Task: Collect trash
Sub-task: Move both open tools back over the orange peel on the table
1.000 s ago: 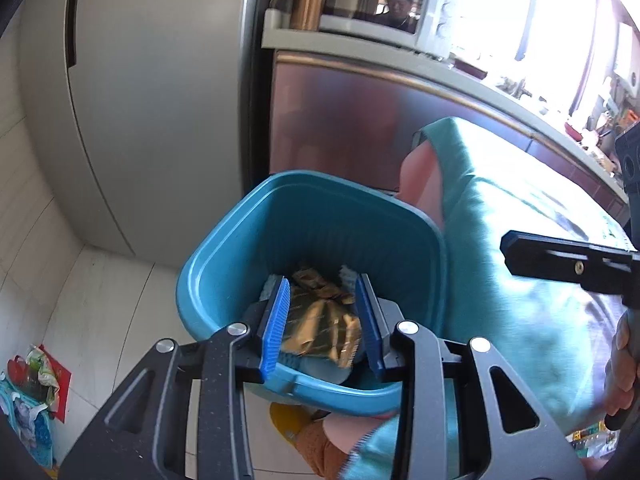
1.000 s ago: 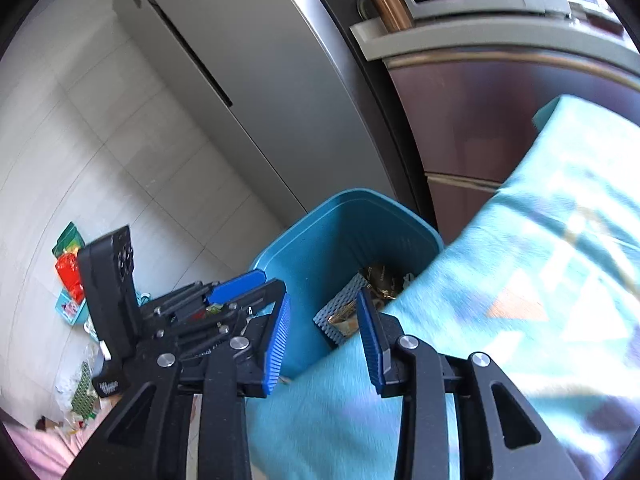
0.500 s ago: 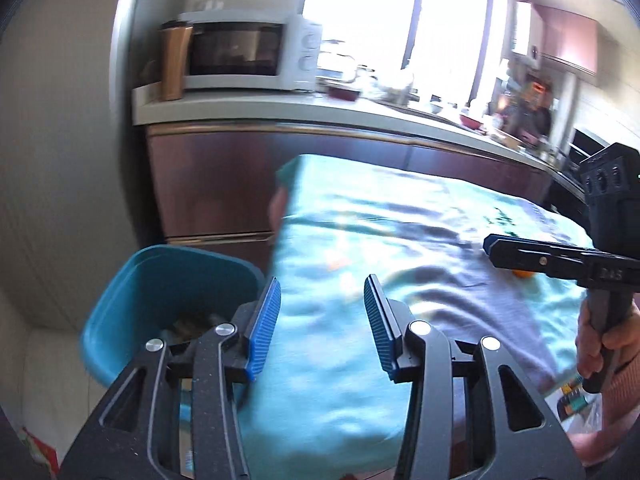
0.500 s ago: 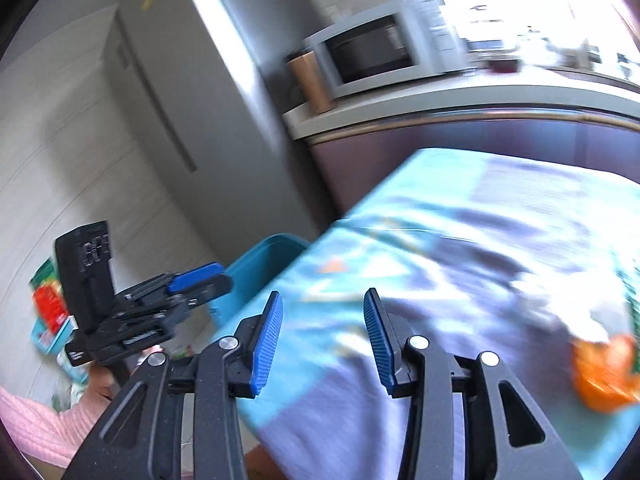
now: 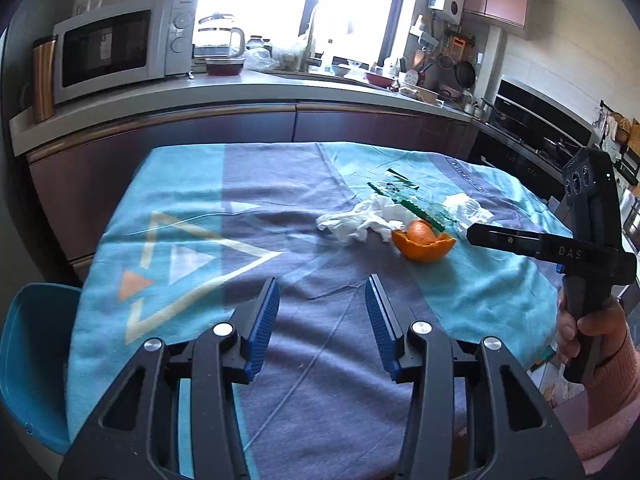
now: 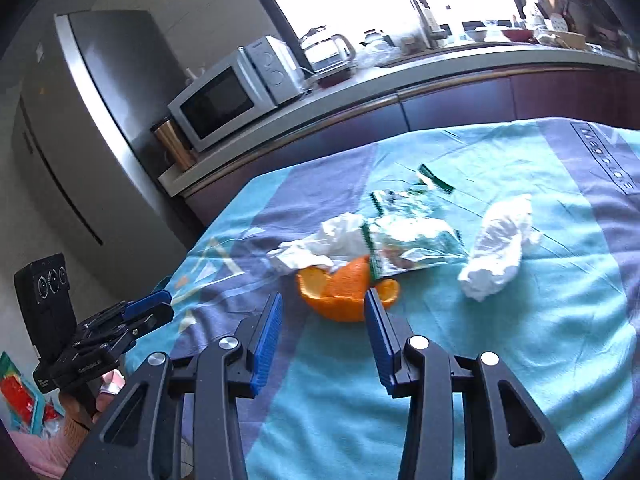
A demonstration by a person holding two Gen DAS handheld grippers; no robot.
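Note:
An orange peel [image 5: 424,240] [image 6: 340,292] lies on the cloth-covered table [image 5: 320,360] [image 6: 520,340]. Around it are a crumpled white tissue [image 5: 360,220] [image 6: 316,244], a green and clear wrapper [image 5: 416,206] [image 6: 412,236] and a second tissue [image 5: 466,208] [image 6: 500,248]. My left gripper [image 5: 323,284] [image 6: 166,304] hangs open and empty over the near left part of the cloth, well short of the trash. My right gripper [image 6: 322,300] [image 5: 472,232] is open and empty too, its tips just in front of the peel. The blue bin [image 5: 24,360] stands on the floor at the table's left corner.
Behind the table runs a kitchen counter [image 5: 240,88] with a microwave [image 5: 120,48] [image 6: 236,92] and a kettle [image 5: 220,38]. A tall fridge [image 6: 80,140] stands at the left. A hand in a pink sleeve [image 5: 584,332] holds the right gripper. Colourful packets [image 6: 20,400] lie on the floor.
Both grippers have swung away from the blue bin to the table, and their jaws have widened a little. The peel, tissues and wrapper have come into view.

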